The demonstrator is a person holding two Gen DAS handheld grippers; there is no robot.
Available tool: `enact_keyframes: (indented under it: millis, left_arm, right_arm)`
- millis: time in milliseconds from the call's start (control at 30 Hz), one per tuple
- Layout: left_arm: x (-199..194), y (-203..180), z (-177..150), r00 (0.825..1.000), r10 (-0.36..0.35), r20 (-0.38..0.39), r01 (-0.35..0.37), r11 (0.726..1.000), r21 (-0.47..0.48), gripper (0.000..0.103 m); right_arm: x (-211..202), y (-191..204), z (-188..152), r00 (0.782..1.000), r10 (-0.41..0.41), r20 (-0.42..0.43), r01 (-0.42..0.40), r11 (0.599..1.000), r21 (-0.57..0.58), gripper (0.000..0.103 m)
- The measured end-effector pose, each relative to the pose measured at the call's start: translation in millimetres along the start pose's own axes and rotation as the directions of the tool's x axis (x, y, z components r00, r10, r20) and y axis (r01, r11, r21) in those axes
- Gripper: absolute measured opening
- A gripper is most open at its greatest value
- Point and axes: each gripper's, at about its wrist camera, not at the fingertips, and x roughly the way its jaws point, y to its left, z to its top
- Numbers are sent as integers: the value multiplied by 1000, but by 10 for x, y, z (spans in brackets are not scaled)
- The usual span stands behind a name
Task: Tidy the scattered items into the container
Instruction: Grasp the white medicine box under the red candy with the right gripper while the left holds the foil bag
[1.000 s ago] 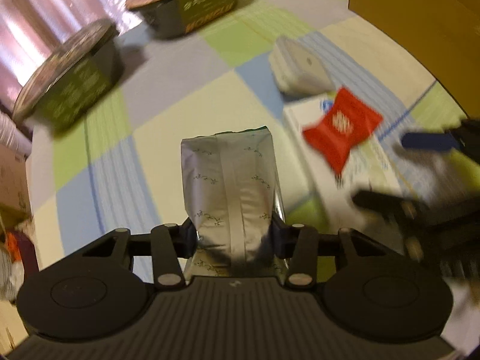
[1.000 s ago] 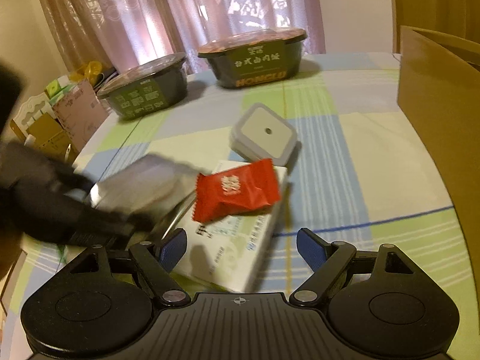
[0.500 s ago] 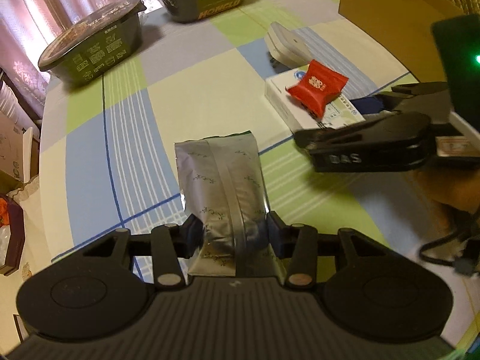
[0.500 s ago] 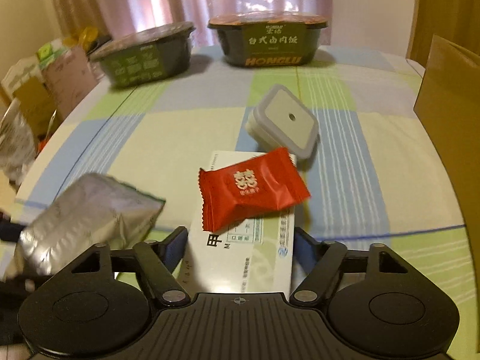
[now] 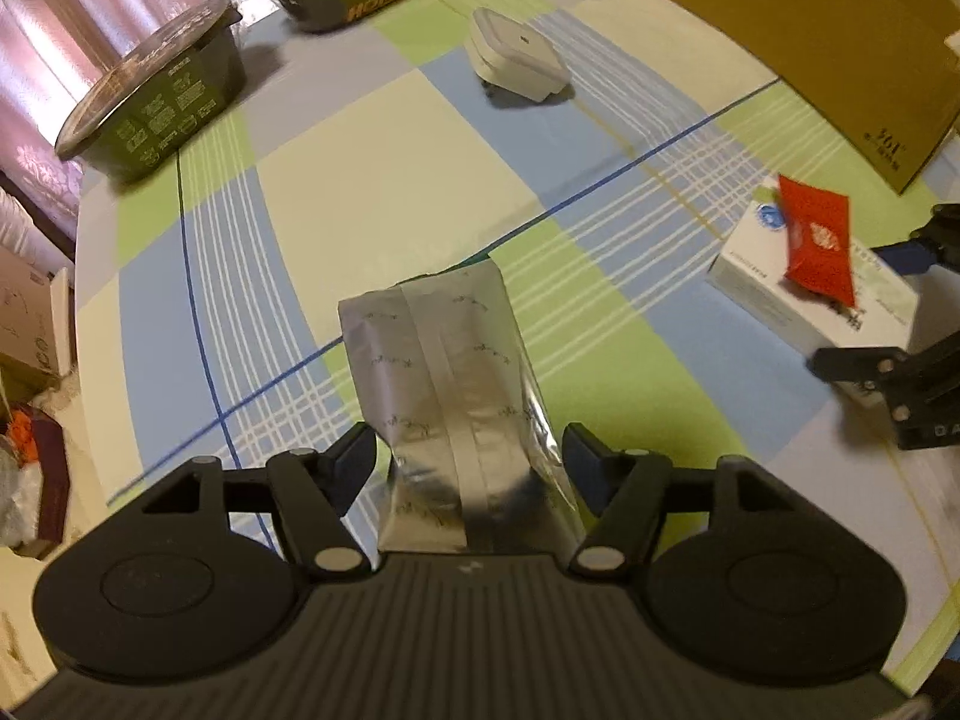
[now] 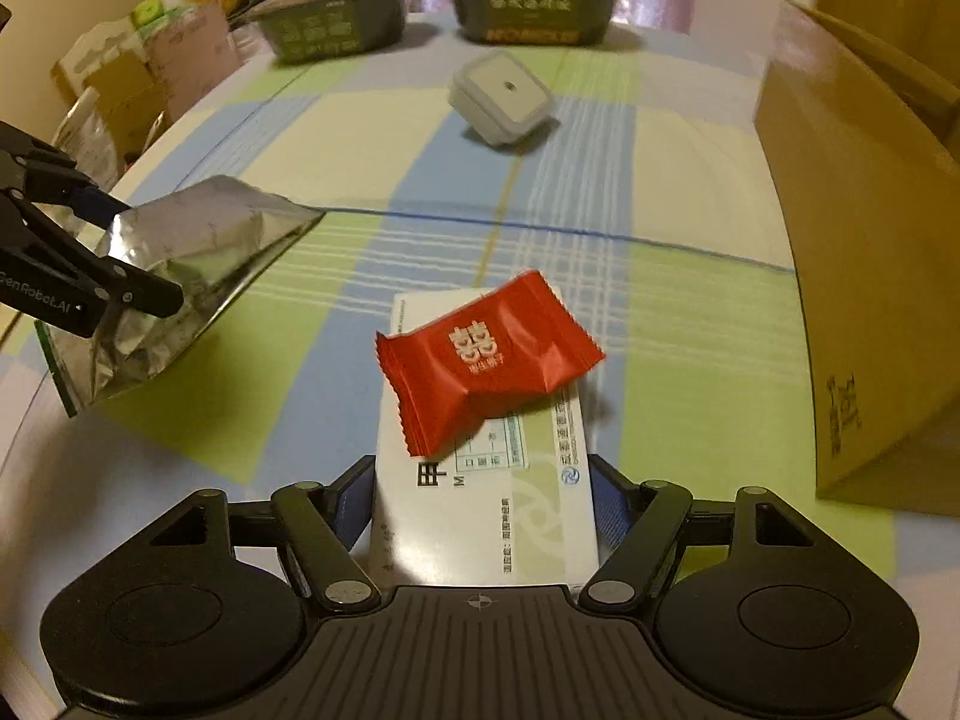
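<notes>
A silver foil pouch (image 5: 444, 384) sits between the fingers of my left gripper (image 5: 468, 456), which is shut on its lower end. From the right wrist view the pouch (image 6: 198, 258) hangs tilted above the tablecloth in that gripper (image 6: 144, 252). My right gripper (image 6: 480, 480) holds a flat white box (image 6: 480, 528), its blue pads touching both long sides. A red candy packet (image 6: 480, 360) lies loose on top of the box. In the left wrist view the box (image 5: 762, 276), packet (image 5: 819, 246) and right gripper (image 5: 852, 306) are at the right. The open cardboard box (image 6: 870, 240) stands to the right.
A small white square lidded case (image 6: 501, 96) lies mid-table. Two dark green instant-meal bowls (image 6: 336, 12) (image 6: 534, 0) stand at the far edge. The checked tablecloth (image 5: 390, 180) covers a round table, and boxes and bags (image 6: 120, 78) sit on the floor beyond its left edge.
My right gripper slid forward around the white box and its pads now touch the sides. My left gripper carried the pouch back to the left, and its fingers stand slightly wider.
</notes>
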Motion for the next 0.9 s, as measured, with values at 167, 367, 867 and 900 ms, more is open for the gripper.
enact_keyframes:
  millis: [167,367,867,900]
  left_arm:
    - [113,16,82,999,10,-34,-10,1000,5,65]
    - [186,54,150,997,17,-70,-16,1000,7,60]
    - [335,74,257,983,-12,-184,24,998,65,50]
    - [308,74,244,984,-15,-180,27,997,66,50]
  right_arm:
    - [36,-44,32,1000,5,19,-4,1000,-13,75]
    - [64,-136,51,999,6,52,-6,1000,3,79]
    - [54,-248,180,996,78,53,-83,991,107,73]
    - [38,-307,190,989,138,60,-146,974,173,73]
